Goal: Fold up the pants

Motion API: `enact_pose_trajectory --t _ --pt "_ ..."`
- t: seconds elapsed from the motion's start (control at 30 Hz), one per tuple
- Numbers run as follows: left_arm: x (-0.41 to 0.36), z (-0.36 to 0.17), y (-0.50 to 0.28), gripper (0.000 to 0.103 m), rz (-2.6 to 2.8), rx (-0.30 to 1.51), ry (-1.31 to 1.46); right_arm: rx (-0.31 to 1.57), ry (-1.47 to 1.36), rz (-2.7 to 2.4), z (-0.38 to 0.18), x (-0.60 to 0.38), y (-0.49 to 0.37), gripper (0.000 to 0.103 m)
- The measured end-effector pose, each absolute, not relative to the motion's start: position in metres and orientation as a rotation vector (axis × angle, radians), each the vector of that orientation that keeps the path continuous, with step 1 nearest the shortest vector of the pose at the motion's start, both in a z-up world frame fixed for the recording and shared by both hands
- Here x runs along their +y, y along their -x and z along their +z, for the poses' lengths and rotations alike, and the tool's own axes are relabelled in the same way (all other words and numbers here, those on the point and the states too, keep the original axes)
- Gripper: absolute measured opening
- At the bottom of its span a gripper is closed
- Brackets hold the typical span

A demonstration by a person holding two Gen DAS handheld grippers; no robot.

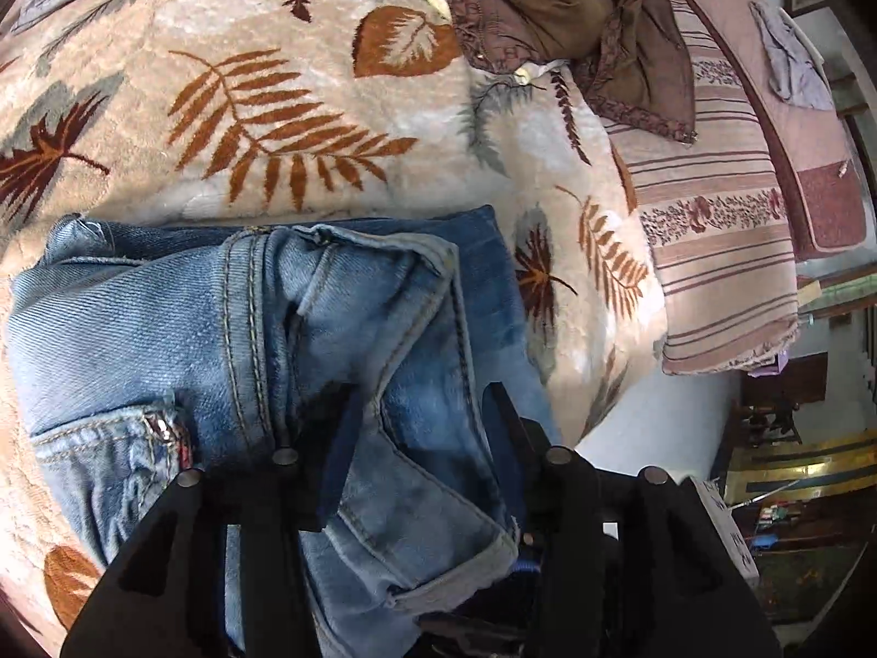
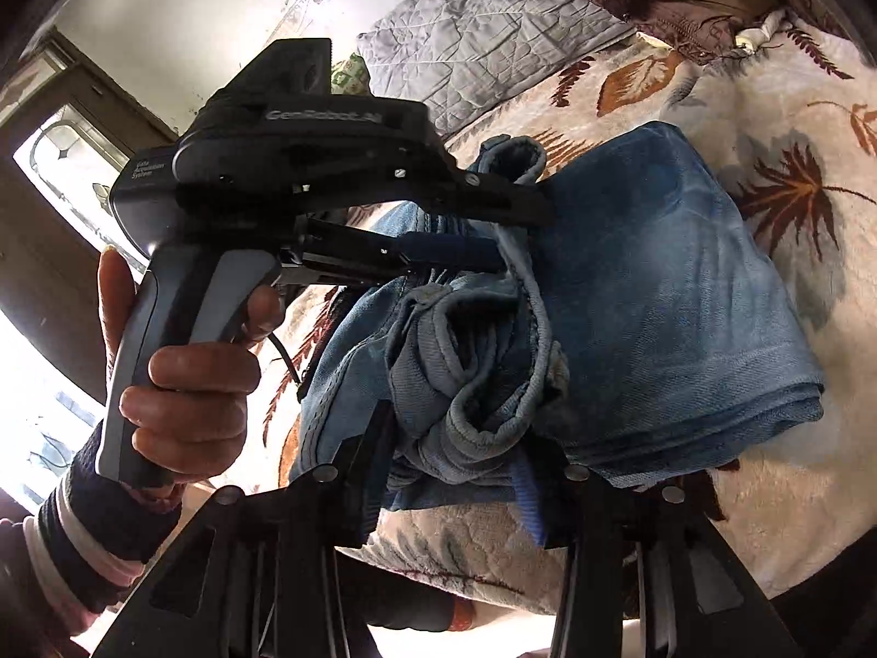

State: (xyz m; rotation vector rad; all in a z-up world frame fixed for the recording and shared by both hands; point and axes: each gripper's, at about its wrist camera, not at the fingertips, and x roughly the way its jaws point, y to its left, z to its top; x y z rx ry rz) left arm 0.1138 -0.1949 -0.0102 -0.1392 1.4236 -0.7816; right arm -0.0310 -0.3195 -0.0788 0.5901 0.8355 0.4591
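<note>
Light blue jeans (image 1: 219,323) lie folded in a bundle on a cream blanket with brown leaf prints (image 1: 230,109). My left gripper (image 1: 422,400) has its jaws around a hem and seam of the jeans, with a wide gap between the fingers. In the right wrist view the left gripper (image 2: 520,225) reaches into the jeans (image 2: 658,285) from the left, held by a hand. My right gripper (image 2: 466,438) has its jaws around the bunched leg cuffs at the near edge of the bundle.
A brown garment (image 1: 570,16) lies at the far end of the bed. A striped pink sheet (image 1: 718,252) hangs over the bed's right edge. A grey quilt (image 2: 477,38) lies beyond the jeans. A door with glass (image 2: 60,164) stands at left.
</note>
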Motion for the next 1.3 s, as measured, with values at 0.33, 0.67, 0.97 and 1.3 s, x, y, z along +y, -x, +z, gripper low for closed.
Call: enact_pose_trajectory --t 0.33,0.67,0.97,1.3 --pt "-0.171 0.032 -0.148 0.087 -0.843 1.329 -0.130 0.756 -0.730 0.424 -0.075 -0.351 0.043 0.069" --pt "-0.229 0.011 -0.158 0.087 -0.942 1.342 -0.575 0.826 -0.816 0.551 -0.093 -0.332 0.040 0.070" --pt "-0.223 -0.041 -0.155 0.086 -0.952 1.422 -0.607 0.843 -0.962 0.489 -0.106 -0.327 0.010 0.071" --pt "-0.190 0.044 -0.142 0.051 -0.977 1.241 -0.371 0.718 -0.850 0.583 -0.066 -0.327 0.022 0.032"
